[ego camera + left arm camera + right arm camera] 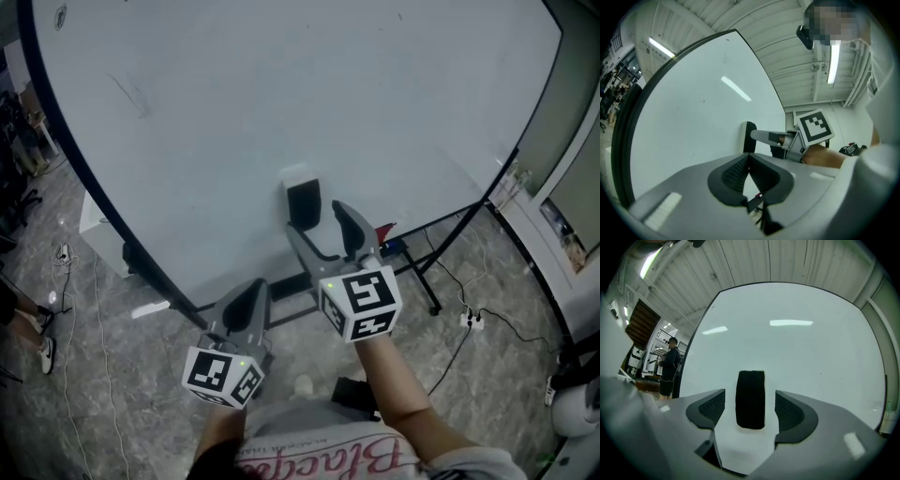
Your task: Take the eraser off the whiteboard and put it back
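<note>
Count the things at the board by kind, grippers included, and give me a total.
whiteboard: 1
eraser: 1, black, stuck on the board
grippers: 2, the left gripper and the right gripper
Total: 4

Industrial hall: ribbed ceiling [787, 261], strip lights [833, 63], whiteboard [281, 94].

right gripper [319, 223]: level, jaws wide apart either side of the eraser [305, 202], pads clear of it | left gripper [251, 292]: jaws together, nothing between them, held back below-left of the eraser | right forearm [405, 398]: bare, stretched toward the eraser
</note>
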`<state>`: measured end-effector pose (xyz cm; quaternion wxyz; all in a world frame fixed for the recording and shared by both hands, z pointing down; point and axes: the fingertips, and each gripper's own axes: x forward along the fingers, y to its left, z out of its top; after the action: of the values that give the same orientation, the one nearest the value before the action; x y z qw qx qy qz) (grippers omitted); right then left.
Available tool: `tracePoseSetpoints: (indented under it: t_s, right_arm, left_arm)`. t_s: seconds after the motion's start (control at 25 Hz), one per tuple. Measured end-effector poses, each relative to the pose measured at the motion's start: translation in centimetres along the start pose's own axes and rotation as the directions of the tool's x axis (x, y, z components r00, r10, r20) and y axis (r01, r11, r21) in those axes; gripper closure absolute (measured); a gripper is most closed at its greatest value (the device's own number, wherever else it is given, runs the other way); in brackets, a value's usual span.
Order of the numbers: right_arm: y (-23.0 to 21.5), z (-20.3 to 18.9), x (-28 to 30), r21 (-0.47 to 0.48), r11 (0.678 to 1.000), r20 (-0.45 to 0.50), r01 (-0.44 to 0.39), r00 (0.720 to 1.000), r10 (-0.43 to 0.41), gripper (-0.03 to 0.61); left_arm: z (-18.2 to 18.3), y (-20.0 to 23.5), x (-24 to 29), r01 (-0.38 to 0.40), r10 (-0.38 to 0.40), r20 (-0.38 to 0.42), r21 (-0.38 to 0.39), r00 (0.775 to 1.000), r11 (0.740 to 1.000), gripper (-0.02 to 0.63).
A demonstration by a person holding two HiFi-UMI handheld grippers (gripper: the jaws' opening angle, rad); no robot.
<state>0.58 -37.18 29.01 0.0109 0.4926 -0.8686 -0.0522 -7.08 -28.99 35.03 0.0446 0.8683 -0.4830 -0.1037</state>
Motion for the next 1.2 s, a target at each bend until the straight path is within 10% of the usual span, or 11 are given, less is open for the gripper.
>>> tracePoseSetpoints:
  t_s: [0.16, 0.48, 1.2]
  right_arm:
    - [0.0, 0.4, -2.1, -0.005, 1.0, 0.006, 0.023, 1.0, -0.023, 0.281]
    - [0.4, 0.4, -7.4, 0.077, 0.994, 0.08, 0.077, 0.993, -0.084, 0.575]
    - [7.0, -3.7, -14.5, -0.011, 1.0, -0.038, -0.005, 0.999, 0.005, 0.578]
  left_arm:
    - [-0.4, -0.7, -0.4, 0.011, -0.011, -0.005, -0.012, 1.0, 1.0, 0.615]
    - [-1.1, -2.6, -1.8, 0.035, -0.036, -0.016, -0.036, 0.999, 0.999, 0.615]
    - [-1.0, -5.5, -5.1, 0.077, -0.078, -0.019, -0.021, 0.997, 0.997, 0.615]
